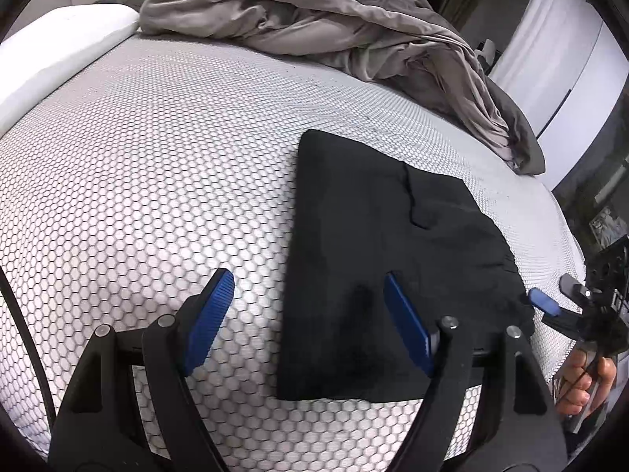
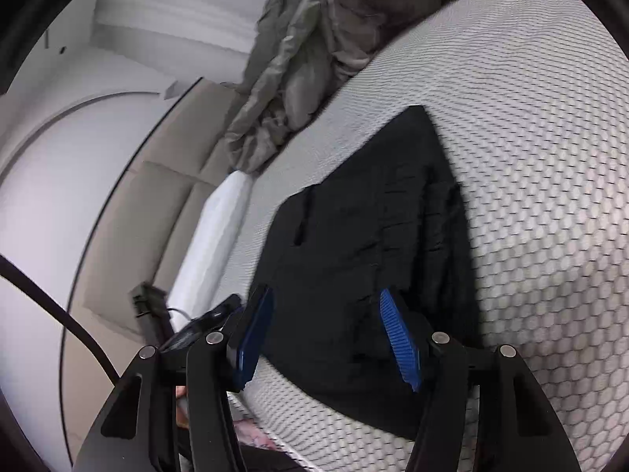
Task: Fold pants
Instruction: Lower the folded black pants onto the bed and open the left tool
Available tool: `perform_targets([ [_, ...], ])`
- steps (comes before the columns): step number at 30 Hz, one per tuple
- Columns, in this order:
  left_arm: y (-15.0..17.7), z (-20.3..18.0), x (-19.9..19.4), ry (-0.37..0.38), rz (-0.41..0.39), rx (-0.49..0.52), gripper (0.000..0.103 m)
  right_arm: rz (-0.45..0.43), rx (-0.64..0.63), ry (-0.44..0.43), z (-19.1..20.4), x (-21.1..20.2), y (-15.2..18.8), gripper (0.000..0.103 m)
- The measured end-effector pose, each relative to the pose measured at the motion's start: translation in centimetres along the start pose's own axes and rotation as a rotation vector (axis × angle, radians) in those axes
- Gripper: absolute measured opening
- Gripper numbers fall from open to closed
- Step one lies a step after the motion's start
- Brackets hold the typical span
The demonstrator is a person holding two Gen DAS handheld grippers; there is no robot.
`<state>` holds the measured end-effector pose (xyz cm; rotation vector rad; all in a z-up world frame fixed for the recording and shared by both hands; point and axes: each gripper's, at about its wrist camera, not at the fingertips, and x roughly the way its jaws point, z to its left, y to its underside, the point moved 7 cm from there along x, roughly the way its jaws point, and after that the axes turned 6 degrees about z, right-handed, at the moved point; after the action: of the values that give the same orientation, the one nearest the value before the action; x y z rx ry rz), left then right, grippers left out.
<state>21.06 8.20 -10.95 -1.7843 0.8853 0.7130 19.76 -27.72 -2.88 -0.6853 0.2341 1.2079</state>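
Note:
Black pants (image 1: pixel 377 259) lie folded into a flat oblong on the honeycomb-patterned mattress (image 1: pixel 137 165). My left gripper (image 1: pixel 306 279) hovers open over their left edge, one blue pad above bare mattress and the other above the cloth, with nothing held. In the right wrist view the same pants (image 2: pixel 373 228) stretch away between and under the fingers of my right gripper (image 2: pixel 325 291). Its jaws stand apart and the cloth lies flat below them. One blue pad (image 1: pixel 544 303) of that gripper shows at the pants' right edge, held by a hand (image 1: pixel 582 385).
A crumpled grey duvet (image 1: pixel 354 31) is heaped along the far side of the bed, with a white pillow (image 1: pixel 59 39) at the far left. The mattress edge drops off at the right. A black device with a cable (image 2: pixel 196 330) sits by the padded bed frame (image 2: pixel 157 196).

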Motion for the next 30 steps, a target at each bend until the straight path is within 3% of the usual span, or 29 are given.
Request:
perform_targets([
  [4, 0.4, 1.1, -0.3, -0.014, 0.006, 0.010, 0.076, -0.036, -0.024, 0.158, -0.5, 0.2, -1.0, 0.059],
  [6, 0.6, 1.2, -0.4, -0.019, 0.007, 0.016, 0.076, -0.027, 0.010, 0.155, -1.3, 0.4, -1.2, 0.059],
  [8, 1.1, 0.6, -1.1, -0.028, 0.006, 0.022, 0.076, -0.027, 0.011, 0.120, -1.2, 0.4, -1.1, 0.059],
  [12, 1.1, -0.4, -1.3, -0.032, 0.007, 0.028, 0.076, -0.020, 0.021, -0.101, 0.6, 0.5, -1.2, 0.059],
  [13, 1.1, -0.6, -1.3, -0.031, 0.007, 0.031, 0.076, -0.021, 0.019, -0.096, 0.8, 0.6, -1.3, 0.059],
  [15, 0.9, -1.1, -1.1, -0.035, 0.008, 0.036, 0.076, -0.041, -0.002, 0.015, 0.2, 0.6, -1.6, 0.059],
  [17, 0.9, -1.3, -1.0, -0.036, 0.010, 0.040, 0.076, -0.020, 0.032, 0.064, -1.0, 1.0, -1.8, 0.059],
  [22, 0.8, -1.8, -0.7, -0.047, 0.012, 0.060, 0.076, 0.008, 0.056, 0.027, -1.9, 1.3, -1.3, 0.059],
  [28, 0.9, -2.0, -0.4, -0.057, 0.016, 0.075, 0.076, -0.031, 0.029, 0.186, -2.9, -0.1, -1.2, 0.059],
  [30, 0.9, -2.1, -0.4, -0.059, 0.016, 0.074, 0.076, -0.012, 0.025, 0.154, -2.7, 0.4, -0.8, 0.059],
])
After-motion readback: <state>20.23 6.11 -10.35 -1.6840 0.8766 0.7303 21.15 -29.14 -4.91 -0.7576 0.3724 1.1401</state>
